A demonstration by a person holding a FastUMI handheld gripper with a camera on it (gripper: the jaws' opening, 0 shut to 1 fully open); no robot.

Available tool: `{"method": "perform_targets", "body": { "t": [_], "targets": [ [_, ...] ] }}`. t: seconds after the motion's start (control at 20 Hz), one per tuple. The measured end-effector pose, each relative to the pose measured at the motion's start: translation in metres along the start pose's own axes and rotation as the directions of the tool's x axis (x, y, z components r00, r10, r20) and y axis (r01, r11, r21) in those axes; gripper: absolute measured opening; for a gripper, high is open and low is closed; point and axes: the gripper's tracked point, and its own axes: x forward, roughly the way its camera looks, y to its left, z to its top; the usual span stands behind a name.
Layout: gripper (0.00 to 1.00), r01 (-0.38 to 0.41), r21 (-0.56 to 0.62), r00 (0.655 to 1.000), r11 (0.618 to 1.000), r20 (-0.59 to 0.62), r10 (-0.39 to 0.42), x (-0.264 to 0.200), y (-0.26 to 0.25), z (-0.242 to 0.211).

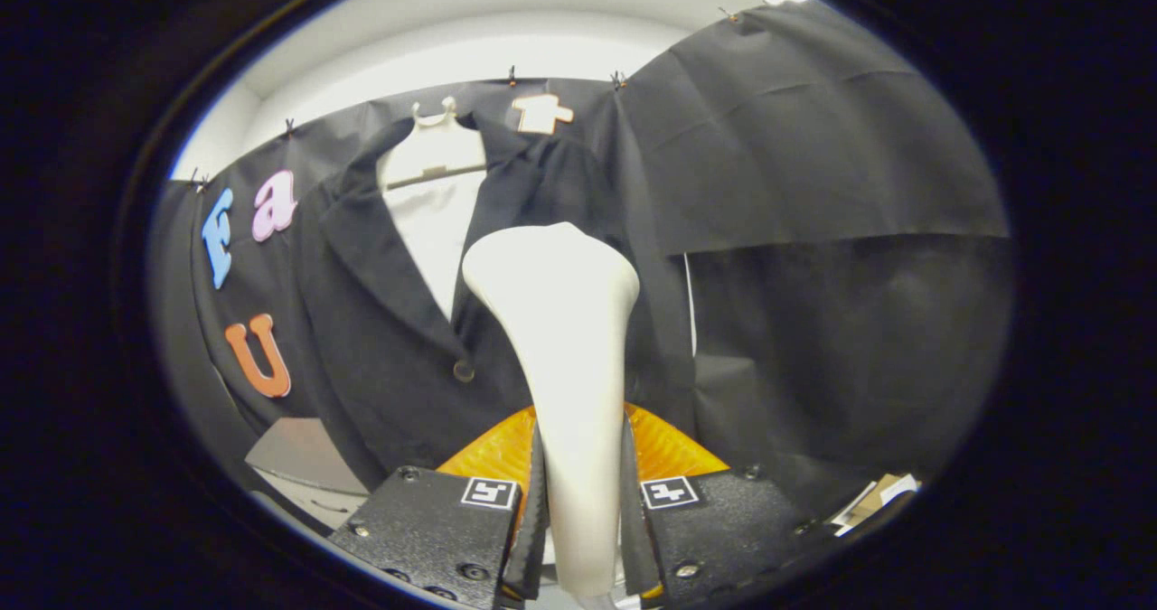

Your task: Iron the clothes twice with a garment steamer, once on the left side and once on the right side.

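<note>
My gripper (578,511) is clenched on the handle of the garment steamer (565,339), both fingers pressing its narrow neck from either side, so the pale head rises straight ahead of me. Just beyond that head hangs the dark jacket (398,321), open at the front on a light hanger (434,145) against the booth's cloth wall; the head sits over the jacket's front opening, near the button (464,370), though I cannot tell whether it touches the cloth. A pale shirt (438,230) shows between the lapels. To do this pass well, I judge I should keep the grip firm so the handle does not twist, bring the head flat to one front panel, then draw it steadily along that panel's length from collar towards hem without snagging the lapel.
</note>
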Motion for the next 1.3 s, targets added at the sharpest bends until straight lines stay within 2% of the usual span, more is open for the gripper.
{"method": "perform_targets", "body": {
  "t": [0.3,0.55,0.65,0.8,1.3],
  "targets": [
    [0.37,-0.072,-0.001,0.992,0.997,0.105,0.071,0.037,-0.002,0.092],
    [0.37,-0.130,-0.038,0.981,0.991,0.141,0.134,0.066,0.012,0.129],
    [0.37,-0.132,-0.061,0.980,0.989,0.141,0.140,0.084,0.019,0.132],
    [0.37,-0.139,-0.078,0.985,0.987,0.093,0.146,0.100,0.026,0.113],
    [0.37,-0.090,-0.097,0.993,0.991,0.071,0.097,0.105,0.011,0.084]
  ]
}}
